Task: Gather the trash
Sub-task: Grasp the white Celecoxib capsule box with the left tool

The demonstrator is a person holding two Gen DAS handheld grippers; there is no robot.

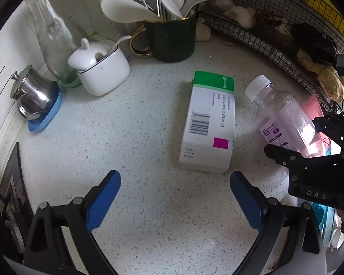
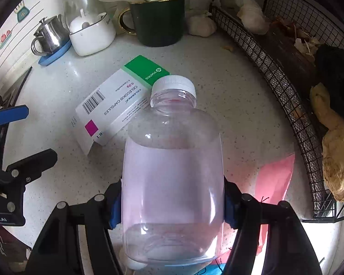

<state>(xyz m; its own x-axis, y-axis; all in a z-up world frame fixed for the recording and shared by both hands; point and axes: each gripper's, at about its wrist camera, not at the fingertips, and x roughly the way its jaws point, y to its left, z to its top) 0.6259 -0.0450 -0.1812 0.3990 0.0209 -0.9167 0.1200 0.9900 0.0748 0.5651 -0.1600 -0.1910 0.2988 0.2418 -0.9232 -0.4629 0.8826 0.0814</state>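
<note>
A white and green capsule box (image 1: 208, 123) lies flat on the speckled counter (image 1: 126, 137). My left gripper (image 1: 175, 197) is open and empty, just short of the box's near end. My right gripper (image 2: 172, 201) is shut on a clear plastic bottle (image 2: 173, 171) with a white cap, its blue pads pressing the bottle's sides. The bottle (image 1: 284, 119) and the right gripper (image 1: 314, 160) also show at the right of the left wrist view. The box (image 2: 117, 105) lies left of the bottle in the right wrist view. A pink paper (image 2: 275, 178) lies under the bottle.
At the back stand a dark green mug of utensils (image 1: 172, 39), a white sugar pot (image 1: 101, 68), a steel jug (image 1: 34, 94) on a blue coaster and a glass bottle (image 1: 50, 29). A black wire basket (image 2: 286, 73) with ginger and garlic lines the right side.
</note>
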